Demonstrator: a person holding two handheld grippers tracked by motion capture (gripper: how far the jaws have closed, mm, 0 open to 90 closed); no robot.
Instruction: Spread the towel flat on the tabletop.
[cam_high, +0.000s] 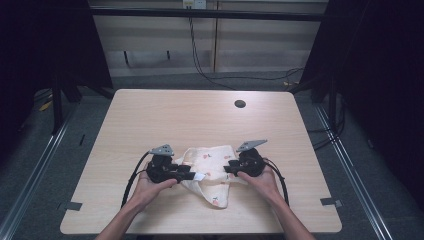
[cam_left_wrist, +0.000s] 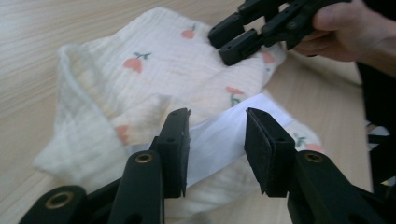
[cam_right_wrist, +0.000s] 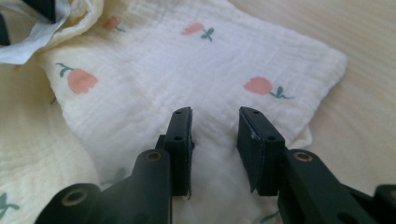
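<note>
A cream muslin cloth (cam_high: 210, 172) printed with small pink flowers lies crumpled near the table's front edge. In the high view my left gripper (cam_high: 193, 176) reaches its left side and my right gripper (cam_high: 228, 168) its right side. In the left gripper view the left gripper (cam_left_wrist: 217, 135) stands open, with the cloth's white label (cam_left_wrist: 224, 133) passing through the gap between its jaws, untouched by either pad. The right gripper (cam_left_wrist: 236, 39) rests over the cloth's (cam_left_wrist: 154, 60) far part there. In the right gripper view the right gripper (cam_right_wrist: 215, 135) is open just above a flat fold of cloth (cam_right_wrist: 163, 70).
The wooden table (cam_high: 175, 115) has a round dark cable hole (cam_high: 240, 104) at its far right. Grey tape marks sit at the front left (cam_high: 73, 205) and front right (cam_high: 331, 202) corners. Cables run over the floor behind the table.
</note>
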